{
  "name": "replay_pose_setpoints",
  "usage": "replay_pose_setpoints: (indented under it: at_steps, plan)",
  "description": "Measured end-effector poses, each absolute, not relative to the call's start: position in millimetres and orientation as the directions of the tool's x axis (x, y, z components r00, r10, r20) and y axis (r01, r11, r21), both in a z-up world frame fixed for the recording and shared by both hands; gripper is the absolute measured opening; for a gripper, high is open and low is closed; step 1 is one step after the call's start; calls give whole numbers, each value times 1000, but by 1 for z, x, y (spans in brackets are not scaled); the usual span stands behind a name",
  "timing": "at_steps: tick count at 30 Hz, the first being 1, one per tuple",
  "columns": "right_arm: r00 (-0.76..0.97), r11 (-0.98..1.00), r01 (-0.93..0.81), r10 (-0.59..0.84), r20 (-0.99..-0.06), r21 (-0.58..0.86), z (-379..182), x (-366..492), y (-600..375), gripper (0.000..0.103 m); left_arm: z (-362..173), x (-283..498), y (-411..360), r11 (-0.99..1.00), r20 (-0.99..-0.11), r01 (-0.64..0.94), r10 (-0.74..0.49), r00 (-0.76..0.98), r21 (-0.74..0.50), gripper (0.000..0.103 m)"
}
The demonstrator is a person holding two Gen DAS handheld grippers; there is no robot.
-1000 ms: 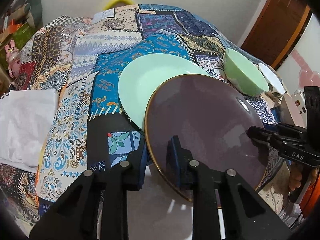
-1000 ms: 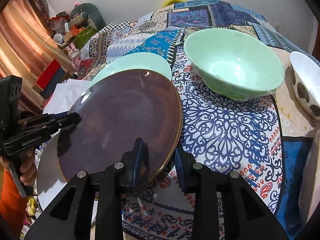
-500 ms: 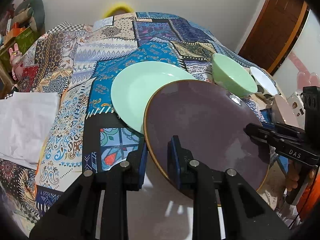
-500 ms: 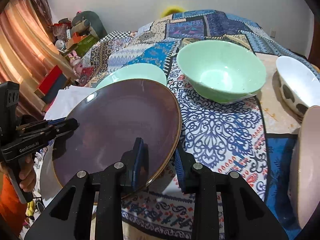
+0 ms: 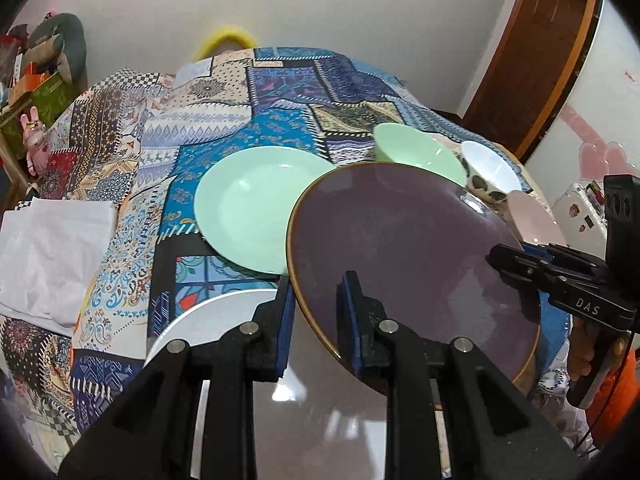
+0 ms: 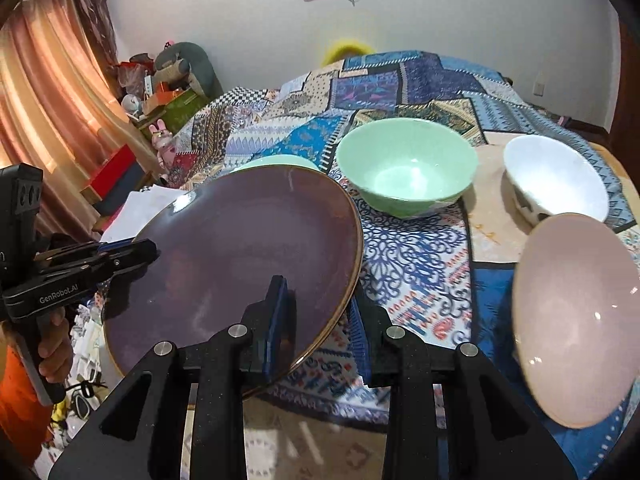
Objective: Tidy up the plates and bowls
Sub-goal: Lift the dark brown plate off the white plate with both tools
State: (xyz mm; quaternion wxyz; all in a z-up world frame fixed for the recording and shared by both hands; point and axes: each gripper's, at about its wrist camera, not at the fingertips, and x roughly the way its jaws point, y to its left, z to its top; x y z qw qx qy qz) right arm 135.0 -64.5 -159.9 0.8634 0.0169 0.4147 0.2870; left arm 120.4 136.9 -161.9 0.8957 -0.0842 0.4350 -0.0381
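A purple plate with a gold rim (image 5: 408, 252) (image 6: 240, 256) is held in the air above the table by both grippers. My left gripper (image 5: 318, 304) is shut on its near left rim. My right gripper (image 6: 318, 312) is shut on its near right rim. A mint green plate (image 5: 248, 204) lies on the patterned cloth beyond it. A white plate (image 5: 200, 328) lies under my left gripper. A mint green bowl (image 6: 406, 164), a white spotted bowl (image 6: 556, 184) and a pink bowl (image 6: 576, 316) stand to the right.
A patchwork cloth (image 5: 132, 184) covers the table. A white folded cloth (image 5: 48, 248) lies at the left edge. A wooden door (image 5: 532, 60) is at the right, clutter and curtains (image 6: 52, 92) at the left.
Both grippers have lifted the purple plate higher and drawn it back toward me. The white plate beneath and the pink bowl at the right have come into view.
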Motion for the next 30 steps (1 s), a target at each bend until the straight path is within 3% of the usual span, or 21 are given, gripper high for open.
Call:
replay_pose_setpoints:
  at_steps: [16,30]
  plan:
    - [535,847,-458,505,-677,269,-150,107,-112,27,-146,95,81,979,-761,46,-183,622,-198,23]
    - [511,852,-435,500,-699,291,-172,98,-139,27,-167,88,52,975,-796,60,-210,568,-214,23]
